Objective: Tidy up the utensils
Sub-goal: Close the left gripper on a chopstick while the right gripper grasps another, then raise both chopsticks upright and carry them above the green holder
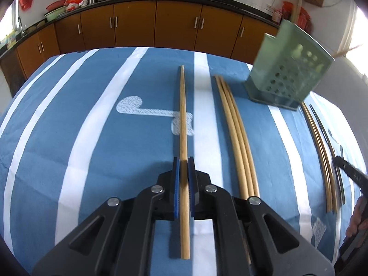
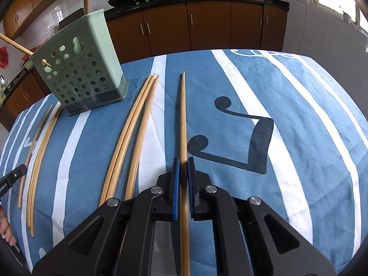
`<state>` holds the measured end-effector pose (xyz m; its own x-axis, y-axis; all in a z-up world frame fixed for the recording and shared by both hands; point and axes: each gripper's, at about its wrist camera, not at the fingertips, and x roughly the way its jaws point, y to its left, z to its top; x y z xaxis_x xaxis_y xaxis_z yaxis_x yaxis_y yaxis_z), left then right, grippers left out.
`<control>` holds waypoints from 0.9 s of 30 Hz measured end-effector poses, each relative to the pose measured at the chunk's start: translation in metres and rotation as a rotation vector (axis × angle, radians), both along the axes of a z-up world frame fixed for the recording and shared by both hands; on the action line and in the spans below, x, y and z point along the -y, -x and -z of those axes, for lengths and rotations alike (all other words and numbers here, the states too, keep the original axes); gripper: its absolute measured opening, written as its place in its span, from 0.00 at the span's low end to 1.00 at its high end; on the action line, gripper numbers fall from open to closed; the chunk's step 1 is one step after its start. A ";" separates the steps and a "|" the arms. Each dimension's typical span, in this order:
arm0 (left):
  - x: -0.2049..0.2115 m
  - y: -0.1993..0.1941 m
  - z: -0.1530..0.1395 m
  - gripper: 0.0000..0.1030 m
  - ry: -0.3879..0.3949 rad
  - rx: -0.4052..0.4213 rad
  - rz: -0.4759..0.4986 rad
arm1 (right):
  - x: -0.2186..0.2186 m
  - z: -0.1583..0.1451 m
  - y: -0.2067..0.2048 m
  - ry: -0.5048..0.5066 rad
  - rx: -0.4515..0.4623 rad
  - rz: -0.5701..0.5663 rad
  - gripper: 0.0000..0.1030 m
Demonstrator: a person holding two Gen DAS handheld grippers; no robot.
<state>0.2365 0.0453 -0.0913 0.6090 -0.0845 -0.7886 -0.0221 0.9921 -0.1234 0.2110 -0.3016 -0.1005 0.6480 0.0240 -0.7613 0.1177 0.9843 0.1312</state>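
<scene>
My left jaws (image 1: 183, 161) are closed on a single wooden chopstick (image 1: 183, 119), which runs straight out between the blue pads toward the far edge of the tabletop (image 1: 69, 119). My right jaws (image 2: 183, 161) likewise clamp their own chopstick (image 2: 182, 115), pointing away from me along the blue-and-white striped cloth (image 2: 310, 115).

From the left wrist view, just right of the held stick, three chopsticks (image 1: 234, 126) lie side by side on the cloth. Beyond them, at the far right, stands the green perforated utensil holder (image 1: 287, 78), looking tilted in the fisheye. More chopsticks (image 1: 322, 151) lie near its base, further right.

From the right wrist view, the same things sit to the left: a bundle of three chopsticks (image 2: 133, 126), then the holder (image 2: 80, 69) at the far left, with a stick rising from its top and another poking out at its left side. A further group of chopsticks (image 2: 39, 156) lies on the left edge.

Dark wooden kitchen cabinets (image 1: 138, 25) stand behind the tabletop.
</scene>
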 end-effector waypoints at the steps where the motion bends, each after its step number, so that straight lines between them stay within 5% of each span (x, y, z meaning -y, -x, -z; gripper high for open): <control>1: -0.001 0.000 0.000 0.08 0.002 0.003 0.001 | 0.000 0.000 0.001 0.004 0.004 -0.002 0.07; 27: 0.004 0.031 0.003 0.10 -0.041 0.027 0.031 | -0.003 0.002 0.035 0.005 0.015 -0.028 0.08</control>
